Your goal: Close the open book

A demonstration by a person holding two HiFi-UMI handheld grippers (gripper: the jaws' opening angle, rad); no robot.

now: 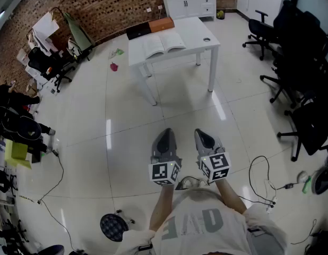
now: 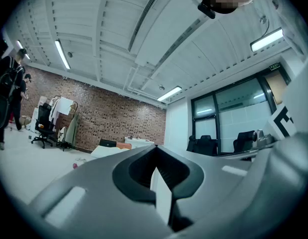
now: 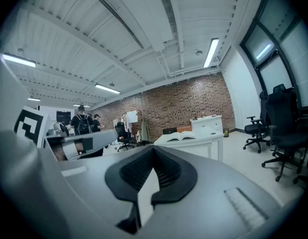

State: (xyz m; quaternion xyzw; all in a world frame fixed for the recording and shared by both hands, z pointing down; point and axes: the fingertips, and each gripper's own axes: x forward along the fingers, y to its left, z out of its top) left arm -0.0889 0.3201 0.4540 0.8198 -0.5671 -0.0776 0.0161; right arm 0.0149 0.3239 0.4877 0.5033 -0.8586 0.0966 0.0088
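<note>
Open book (image 1: 163, 44) on far white rectangular table (image 1: 198, 33), left gripper (image 1: 165, 134), right gripper (image 1: 203, 135) near, ribbed fingers (image 3: 169, 176) pressed together, empty.

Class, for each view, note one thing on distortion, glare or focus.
Head view: lines bow outward, white glare streaks on the floor. Left gripper view: heavy fisheye, dark corners, left tongs blurred. Right gripper view: same fisheye, right tongs soft, open book sharper.
</note>
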